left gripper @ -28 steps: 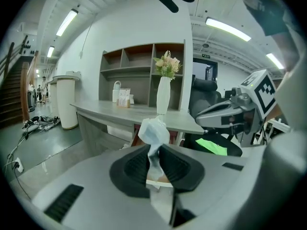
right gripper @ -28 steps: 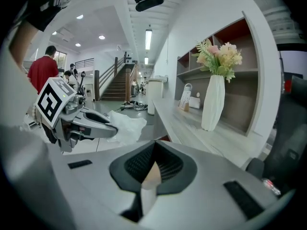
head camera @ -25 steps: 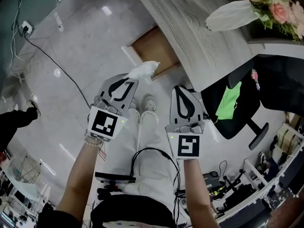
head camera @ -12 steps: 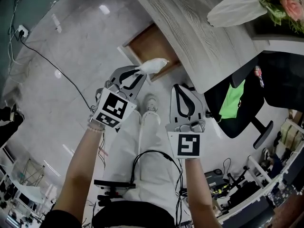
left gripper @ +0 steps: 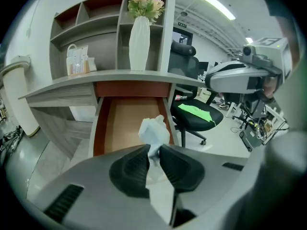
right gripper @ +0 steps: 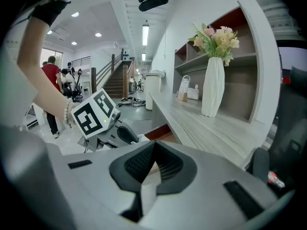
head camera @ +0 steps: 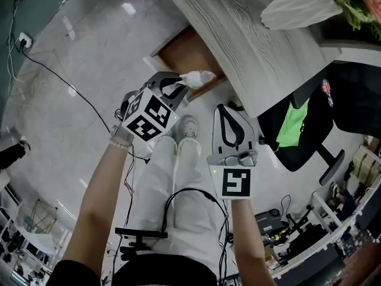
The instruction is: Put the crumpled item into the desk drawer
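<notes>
A crumpled white tissue [left gripper: 154, 130] is pinched between the pads of my left gripper [left gripper: 153, 153], which is shut on it. In the head view the tissue [head camera: 198, 77] hangs at the front edge of the open desk drawer [head camera: 189, 51], with my left gripper [head camera: 181, 83] just below it. The drawer [left gripper: 132, 122] shows a bare brown bottom straight ahead of the jaws. My right gripper [head camera: 231, 113] is held lower, beside the desk's edge, shut with nothing between its jaws. From the right gripper view the right gripper [right gripper: 152, 158] points along the desk.
The grey wood desk top [head camera: 238, 28] overhangs the drawer; a white vase with flowers [head camera: 297, 8] stands on it. A black office chair with a green cloth [head camera: 297, 124] is at the right. A cable [head camera: 53, 64] trails over the glossy floor. The person's legs and shoes [head camera: 181, 130] are below.
My left gripper has carried the tissue up and to the right, from over the floor to the drawer's front edge. The right gripper has stayed put.
</notes>
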`<move>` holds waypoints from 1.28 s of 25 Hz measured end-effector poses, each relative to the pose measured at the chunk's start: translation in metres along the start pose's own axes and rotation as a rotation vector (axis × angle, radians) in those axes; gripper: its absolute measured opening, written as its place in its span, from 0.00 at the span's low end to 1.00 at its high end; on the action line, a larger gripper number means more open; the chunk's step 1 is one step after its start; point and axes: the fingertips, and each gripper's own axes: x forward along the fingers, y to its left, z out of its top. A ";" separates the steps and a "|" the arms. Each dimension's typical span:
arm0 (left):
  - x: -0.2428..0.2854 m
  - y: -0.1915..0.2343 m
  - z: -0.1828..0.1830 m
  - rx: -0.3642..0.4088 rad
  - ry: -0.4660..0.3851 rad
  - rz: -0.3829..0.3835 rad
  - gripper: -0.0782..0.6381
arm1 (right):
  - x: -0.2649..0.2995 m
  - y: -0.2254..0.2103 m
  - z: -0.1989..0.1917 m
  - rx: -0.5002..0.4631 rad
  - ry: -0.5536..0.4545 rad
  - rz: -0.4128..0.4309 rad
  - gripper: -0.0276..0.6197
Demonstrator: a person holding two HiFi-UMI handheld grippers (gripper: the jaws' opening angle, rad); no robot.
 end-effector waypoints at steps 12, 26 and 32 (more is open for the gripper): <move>0.029 0.004 -0.009 0.112 0.139 -0.021 0.22 | -0.002 -0.005 -0.007 0.014 0.000 -0.028 0.05; 0.040 0.017 -0.013 0.026 0.115 0.049 0.47 | -0.011 -0.010 -0.017 0.030 0.006 -0.039 0.05; 0.035 0.029 -0.010 -0.028 0.068 0.106 0.51 | -0.010 -0.010 -0.022 0.029 0.013 -0.034 0.05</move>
